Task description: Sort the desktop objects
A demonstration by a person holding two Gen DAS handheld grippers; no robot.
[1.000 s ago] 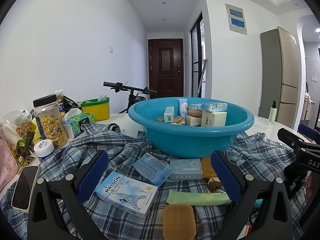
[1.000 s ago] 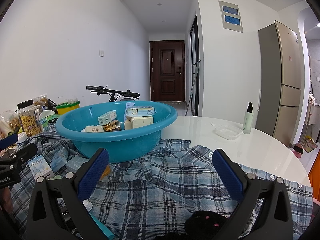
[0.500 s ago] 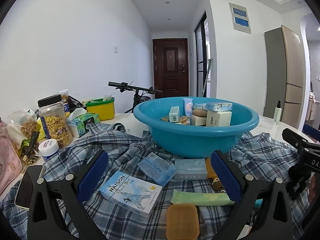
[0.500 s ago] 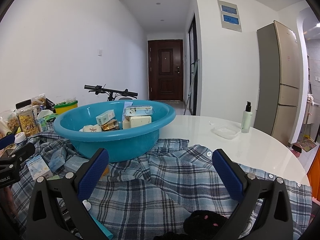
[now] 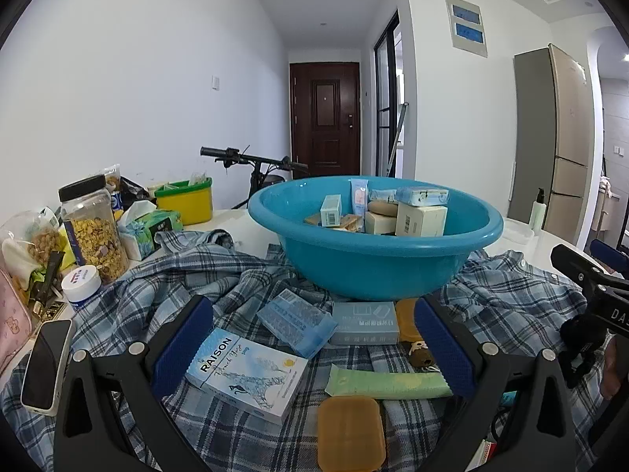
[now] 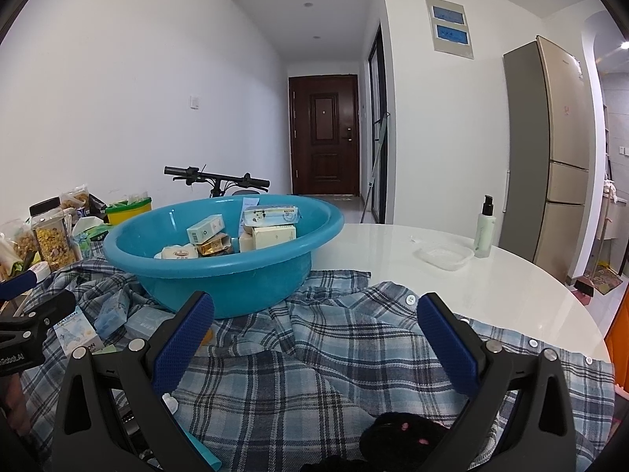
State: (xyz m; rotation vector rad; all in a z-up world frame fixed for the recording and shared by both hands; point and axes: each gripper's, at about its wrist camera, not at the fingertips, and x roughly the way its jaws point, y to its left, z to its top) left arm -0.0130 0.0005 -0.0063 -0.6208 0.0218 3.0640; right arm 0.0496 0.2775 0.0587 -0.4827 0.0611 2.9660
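Observation:
A blue basin (image 5: 377, 263) (image 6: 220, 275) holding several small boxes sits on a plaid shirt (image 5: 165, 291) (image 6: 338, 354). In front of it lie a RAISON box (image 5: 245, 371), a clear blue case (image 5: 297, 322), a pale blue box (image 5: 363, 322), a green tube (image 5: 387, 381) and an orange soap bar (image 5: 350, 432). My left gripper (image 5: 312, 340) hangs open above these items, holding nothing. My right gripper (image 6: 314, 338) is open over bare shirt, right of the basin, also holding nothing.
At the left stand a cereal jar (image 5: 94, 228), a white tub (image 5: 81, 287), a tissue pack (image 5: 147, 232), a yellow-green bin (image 5: 184, 200) and a phone (image 5: 45, 365). A pump bottle (image 6: 484, 228) and a clear tray (image 6: 446, 255) rest on the white table (image 6: 491, 295).
Both views have shifted slightly: the basin sits a little further right in the left wrist view and further left in the right wrist view. Both grippers stay open.

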